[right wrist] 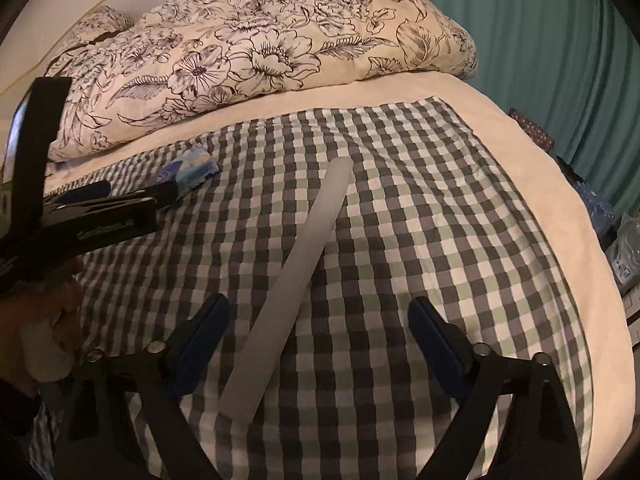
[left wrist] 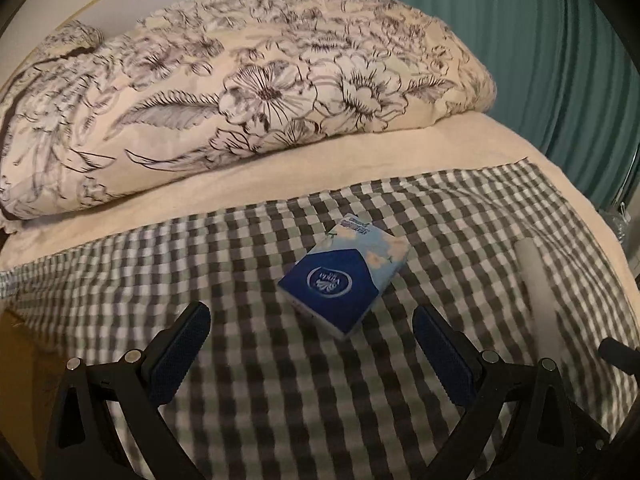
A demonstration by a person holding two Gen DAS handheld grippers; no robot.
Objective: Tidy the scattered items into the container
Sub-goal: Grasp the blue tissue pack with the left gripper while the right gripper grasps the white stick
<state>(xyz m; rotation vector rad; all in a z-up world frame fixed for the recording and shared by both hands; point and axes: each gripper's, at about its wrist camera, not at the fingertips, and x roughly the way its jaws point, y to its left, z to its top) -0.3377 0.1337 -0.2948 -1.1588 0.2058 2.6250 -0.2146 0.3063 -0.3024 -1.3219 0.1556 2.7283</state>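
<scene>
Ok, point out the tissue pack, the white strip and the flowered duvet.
tissue pack [left wrist: 338,276]: left wrist view, blue top face.
white strip [right wrist: 296,264]: right wrist view, middle of its length.
flowered duvet [right wrist: 256,52]: right wrist view, large flower on top.

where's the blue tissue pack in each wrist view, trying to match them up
Left wrist: the tissue pack lies at centre on the checked cloth, just ahead of the open left gripper.
Right wrist: the tissue pack is at upper left, partly hidden by the left gripper.
Shared landmark: the long white strip lying to the pack's right.
</scene>
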